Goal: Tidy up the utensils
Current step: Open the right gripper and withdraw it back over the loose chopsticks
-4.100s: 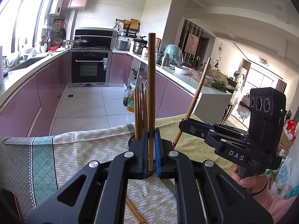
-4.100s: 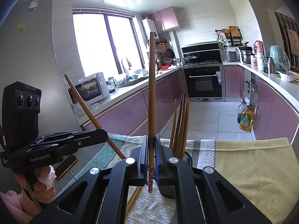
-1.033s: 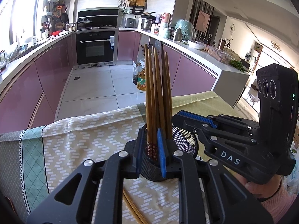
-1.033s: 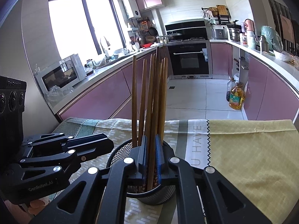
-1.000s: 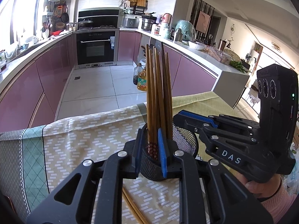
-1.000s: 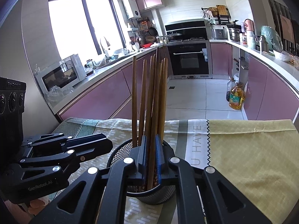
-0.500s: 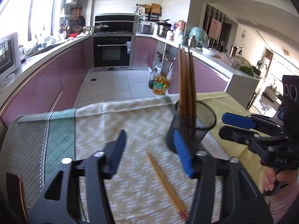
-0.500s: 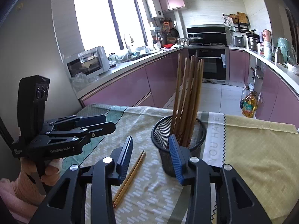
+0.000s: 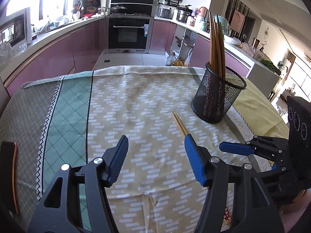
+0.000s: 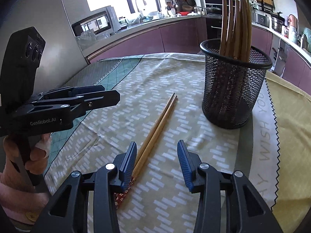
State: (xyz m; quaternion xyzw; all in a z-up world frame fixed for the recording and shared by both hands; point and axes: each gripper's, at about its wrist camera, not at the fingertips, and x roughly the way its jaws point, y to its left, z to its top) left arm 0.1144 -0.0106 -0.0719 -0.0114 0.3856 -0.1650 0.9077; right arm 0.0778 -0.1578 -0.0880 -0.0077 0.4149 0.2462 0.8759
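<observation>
Wooden chopsticks (image 10: pixel 157 125) lie paired on the tabletop (image 10: pixel 175 203) just ahead of my spread, empty right gripper (image 10: pixel 155 158) and beside my equally gaping left gripper (image 9: pixel 155 155), awaiting the mesh holder (image 10: pixel 233 89) beyond.

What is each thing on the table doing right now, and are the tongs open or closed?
Left tongs: open, holding nothing.
Right tongs: open, holding nothing.
Mesh cup: standing upright on the cloth.
Chopsticks in the cup: standing up, leaning together.
Loose pair of chopsticks: lying flat on the cloth, beside the cup.
Tablecloth: spread out, a bit wrinkled.
</observation>
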